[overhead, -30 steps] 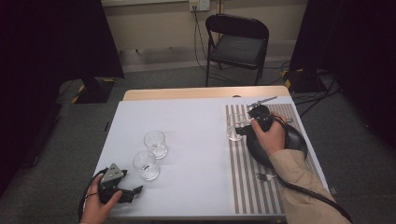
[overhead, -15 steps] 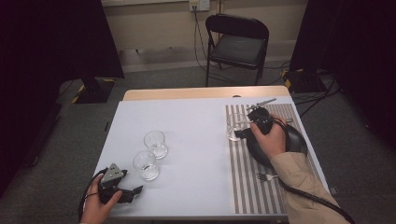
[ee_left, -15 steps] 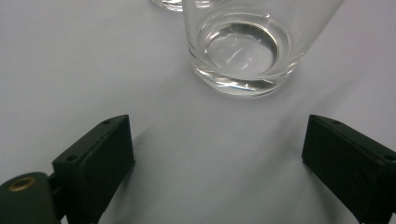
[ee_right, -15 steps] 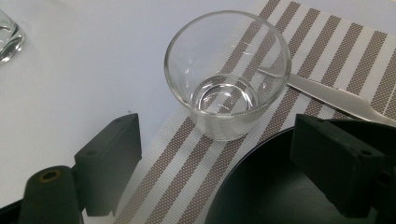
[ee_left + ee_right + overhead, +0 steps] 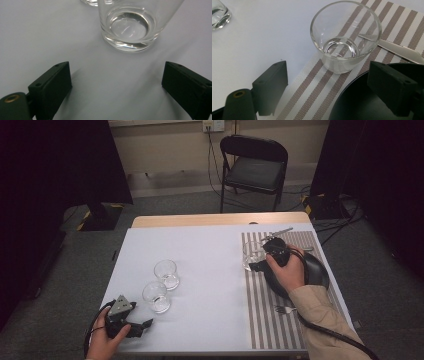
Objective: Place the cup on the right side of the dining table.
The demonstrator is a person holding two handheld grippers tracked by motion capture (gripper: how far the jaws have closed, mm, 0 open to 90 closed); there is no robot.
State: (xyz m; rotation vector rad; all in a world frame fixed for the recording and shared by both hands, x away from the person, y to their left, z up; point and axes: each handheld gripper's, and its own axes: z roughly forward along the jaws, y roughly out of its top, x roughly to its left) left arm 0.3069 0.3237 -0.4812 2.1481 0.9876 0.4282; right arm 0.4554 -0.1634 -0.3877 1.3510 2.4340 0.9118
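Glass is what the work turns on here — a short clear tumbler (image 5: 345, 37) stands upright on the near-left corner of the striped placemat (image 5: 260, 320), just beside the rim of a black plate (image 5: 312, 267) and just ahead of the right gripper (image 5: 260, 264), whose jaws stand wide open with nothing between them. In the right gripper view the tumbler sits just beyond the jaws, apart from both. I judge it stiff, smooth and slippery, light enough when empty, and breakable if knocked against the plate or dropped; the thick base carries most of its weight, so the safest hold is likely across the lower wall, one jaw on each side, with gentle pressure, since the wall flares towards the rim. The left gripper (image 5: 135, 327) rests at the near-left corner of the white worktop (image 5: 210, 250), its jaws also wide open and empty, pointing at the nearer of two more tumblers (image 5: 130, 25) — near it but not touching. Counted: three tumblers in all, one on the placemat and two close together on the bare worktop (image 5: 162, 287); one placemat; one black plate; one fork (image 5: 284, 309) on the placemat's near part; one knife (image 5: 399, 48) behind the tumbler; and one folding chair (image 5: 254, 167) beyond the worktop.
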